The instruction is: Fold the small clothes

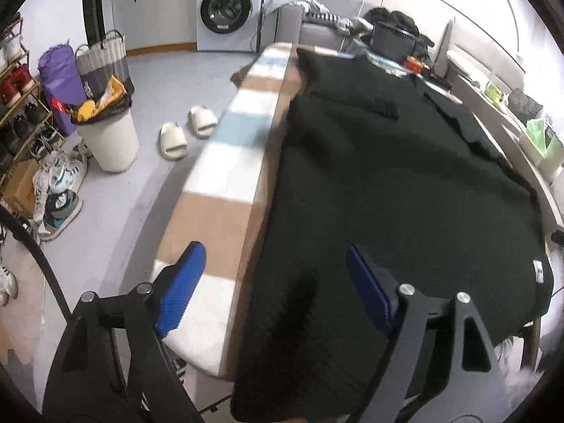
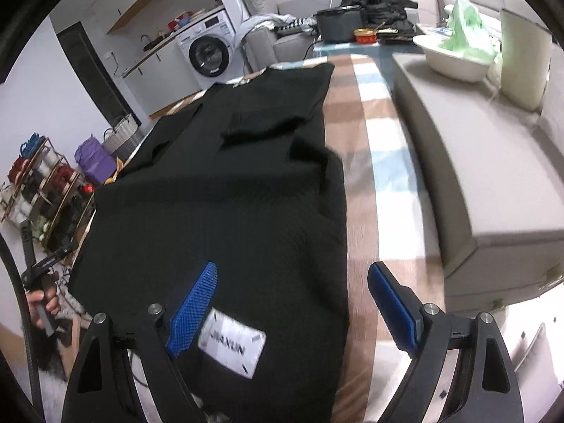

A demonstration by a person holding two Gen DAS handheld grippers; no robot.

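A black knit garment [image 1: 387, 183] lies spread flat on a table covered with a checked cloth [image 1: 225, 176]. Its near hem hangs over the table's front edge. My left gripper [image 1: 275, 282] is open and empty, straddling the garment's near left edge. In the right wrist view the same garment [image 2: 229, 204] shows a white label [image 2: 232, 347] at its near right corner. My right gripper [image 2: 292, 303] is open and empty above that corner, its left pad [image 2: 194, 306] over the fabric and its right pad [image 2: 393, 306] over the checked cloth [image 2: 366, 162].
A grey sofa [image 2: 476, 162] runs along the table's right side with a white bowl [image 2: 451, 60] on it. On the floor at left stand a white bin [image 1: 109, 137], slippers [image 1: 187, 130] and a shoe rack [image 1: 17, 105]. A washing machine [image 1: 229, 14] is at the back.
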